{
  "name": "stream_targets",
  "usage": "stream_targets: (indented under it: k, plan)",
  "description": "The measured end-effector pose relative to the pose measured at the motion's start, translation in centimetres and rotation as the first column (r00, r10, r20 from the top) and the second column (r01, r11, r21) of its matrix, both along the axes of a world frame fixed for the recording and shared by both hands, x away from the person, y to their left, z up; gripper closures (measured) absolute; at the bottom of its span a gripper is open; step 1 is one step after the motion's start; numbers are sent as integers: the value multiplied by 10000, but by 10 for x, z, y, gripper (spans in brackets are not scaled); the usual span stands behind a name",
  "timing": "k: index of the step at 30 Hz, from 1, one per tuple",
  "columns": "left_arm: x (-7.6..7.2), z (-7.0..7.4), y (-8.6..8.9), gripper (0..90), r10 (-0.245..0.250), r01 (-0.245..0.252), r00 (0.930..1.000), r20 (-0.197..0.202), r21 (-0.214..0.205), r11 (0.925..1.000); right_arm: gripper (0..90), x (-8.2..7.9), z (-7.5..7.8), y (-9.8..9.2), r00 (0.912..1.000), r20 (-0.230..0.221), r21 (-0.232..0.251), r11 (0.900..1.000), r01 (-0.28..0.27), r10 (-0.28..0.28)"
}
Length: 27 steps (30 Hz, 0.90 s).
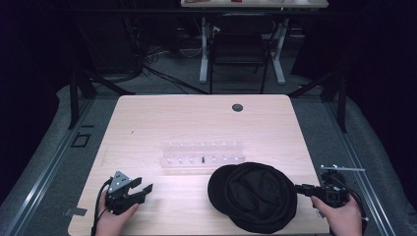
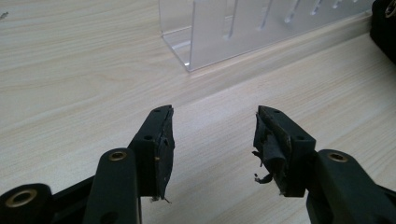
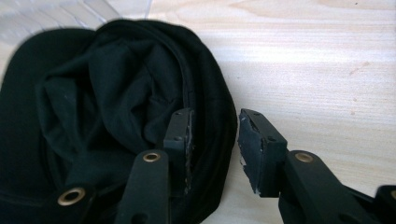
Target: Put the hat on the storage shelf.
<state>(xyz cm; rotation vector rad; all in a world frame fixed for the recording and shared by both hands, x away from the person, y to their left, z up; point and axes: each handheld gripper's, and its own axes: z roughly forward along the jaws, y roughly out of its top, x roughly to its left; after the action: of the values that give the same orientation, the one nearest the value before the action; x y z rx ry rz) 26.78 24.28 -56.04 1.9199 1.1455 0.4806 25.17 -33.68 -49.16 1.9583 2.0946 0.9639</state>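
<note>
A: Where does the soft black fabric cap point(image 1: 253, 196) lie?

B: Upside down on the pale wooden table point(image 1: 162, 118), at the near right, just in front of the clear acrylic slotted rack point(image 1: 202, 153). Its hollow faces up, with the lining rumpled into folds.

A: And the right gripper point(image 3: 215, 140)?

B: Its jaws stand part open astride the cap's rim: one pad sits inside the hollow, the other outside over bare wood. As far as I can tell they don't press on the cloth, so nothing is held yet.

A: What could go wrong?

B: I'd judge the rim is the risk. It is thin, limp cloth; if the jaws close too shallow they may catch only the lining fold, and the cap would sag or slide out when lifted. The pads look worn and frayed, which may weaken the bite. Dragging the cap forward could also nudge the rack, which is light, smooth plastic.

A: The left gripper point(image 2: 212, 140)?

B: Wide open and empty, low over the wood grain, near the rack's end and well apart from the cap.
</note>
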Motion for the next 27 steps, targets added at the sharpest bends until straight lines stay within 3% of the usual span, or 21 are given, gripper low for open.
stream_targets:
  k: [5,6,7,14,16,17,21,27]
  plan:
    - [0,-1,0,473,18,-18,10000,-29,-24,10000,713,3,0,6,9995,-308,-442,9990,9,-22]
    - [0,-1,0,472,31,-31,10000,-28,-20,10000,712,3,2,5,9993,-379,-834,9965,-105,74]
    - [1,-1,1,472,39,-39,10000,-20,-12,10000,717,3,0,7,9998,-181,-515,9987,2,-12]
    - [1,-1,1,470,86,-87,9999,-76,-28,10000,741,6,-3,8,9992,-380,-597,9981,-129,107]
    - [1,-1,1,470,85,-85,9999,-82,-42,10000,726,8,0,8,9983,-567,-975,9950,-212,157]
    - [1,-1,1,470,92,-92,9999,-81,-40,9999,725,9,-2,9,9989,-447,-693,9975,-150,120]
    - [1,-1,1,468,84,-84,9999,-77,-39,10000,689,13,-1,10,9962,-851,-549,9983,-204,157]
    - [1,-2,0,466,93,-94,9999,-76,-90,9999,701,21,-6,12,9848,-1713,-693,9968,-397,273]
